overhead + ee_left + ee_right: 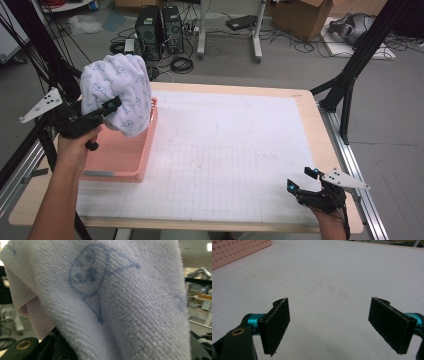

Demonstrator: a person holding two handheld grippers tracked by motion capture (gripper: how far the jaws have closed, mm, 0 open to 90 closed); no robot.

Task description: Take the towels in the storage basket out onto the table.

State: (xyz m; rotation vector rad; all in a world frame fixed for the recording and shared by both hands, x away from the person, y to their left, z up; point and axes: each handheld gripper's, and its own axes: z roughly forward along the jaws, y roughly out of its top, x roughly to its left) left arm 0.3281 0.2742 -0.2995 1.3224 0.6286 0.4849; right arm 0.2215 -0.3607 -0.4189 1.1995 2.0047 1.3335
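A bunched towel (117,92) is held aloft above the far end of the pink basket (145,152), which stands at the left side of the worktop (240,150). The left claw (111,106) is closed on a thick gather of the cloth, its jaws kept part-way apart by the bulk between them.

Handling, judged: the towel is taken to be light, soft and fully limp. No shape will be kept once it is released; it is expected to slump and spread wherever it is lowered. The looped pile should give the pads good friction, so slipping is thought unlikely while a thick fold is pinched. A thin single layer or the stitched hem would be a poorer hold. A second hold at a free corner would be needed if the cloth is to be opened flat.

Appearance: white to pale lilac terry, printed with scattered blue line drawings; in the left gripper view a rounded blue figure with dark spots is seen on the towel (120,305), together with a stitched edge and a pinkish underside at the left.

The right claw (302,179) is noted low over the near right corner of the worktop, jaws wide and with nothing between them.
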